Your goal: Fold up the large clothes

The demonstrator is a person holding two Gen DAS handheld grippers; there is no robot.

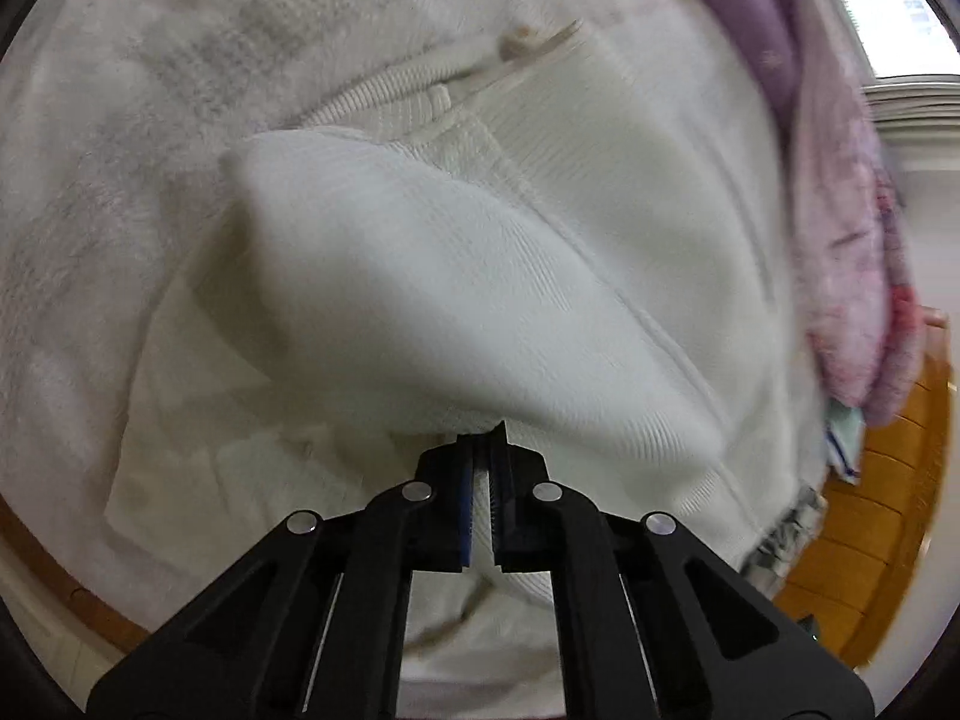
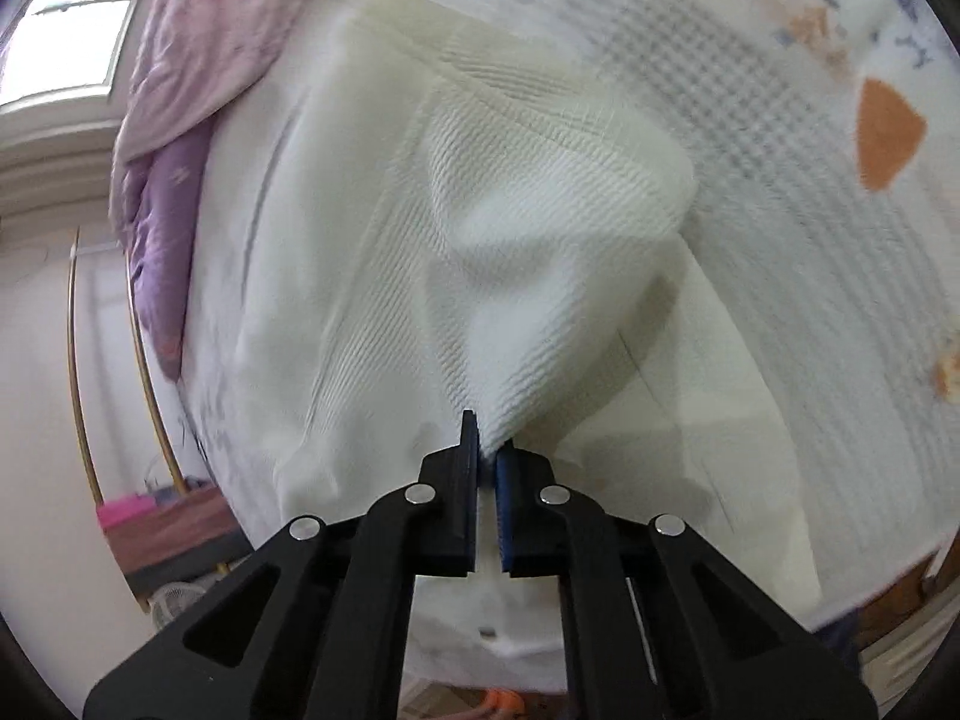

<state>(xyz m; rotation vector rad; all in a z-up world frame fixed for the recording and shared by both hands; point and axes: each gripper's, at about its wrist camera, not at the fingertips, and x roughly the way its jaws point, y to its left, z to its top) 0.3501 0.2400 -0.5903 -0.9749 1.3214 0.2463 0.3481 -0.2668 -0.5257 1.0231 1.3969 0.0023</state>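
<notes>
A large white knit sweater [image 1: 600,192] lies spread on a bed; it also shows in the right wrist view [image 2: 336,240]. My left gripper [image 1: 482,438] is shut on a fold of the sweater, which rises as a lifted flap [image 1: 420,276] in front of the fingers. My right gripper [image 2: 487,438] is shut on another part of the sweater and holds up a ribbed flap [image 2: 540,276] above the flat part. The sweater's ribbed collar [image 1: 396,84] lies at the far side in the left wrist view.
A white fuzzy blanket [image 1: 120,180] covers the bed; it has orange patches [image 2: 885,132] in the right wrist view. A purple and pink quilt [image 1: 840,210] is bunched at the bed's edge, also seen in the right wrist view [image 2: 180,120]. A wooden floor [image 1: 870,510] lies beside the bed.
</notes>
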